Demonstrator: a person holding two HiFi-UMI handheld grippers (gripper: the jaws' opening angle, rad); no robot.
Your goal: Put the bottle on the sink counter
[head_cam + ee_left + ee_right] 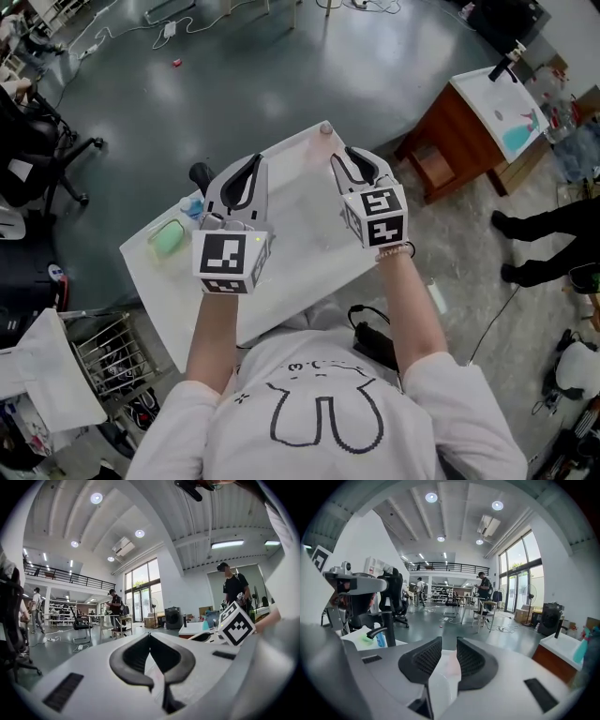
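A small pale object with a pinkish top, possibly the bottle, stands at the far corner of the white sink counter. My right gripper hovers over the counter just short of it, and its jaws stand a narrow gap apart. In the right gripper view only a blurred white-pink patch shows in that gap, and nothing is clearly pressed by the pads. My left gripper hovers over the counter's left half. Seen in its own view, its tips touch with nothing between them.
A black faucet, a blue item and a green sponge-like block sit at the counter's left end. A brown cabinet with a white top stands to the right. People stand across the hall. A wire rack is at lower left.
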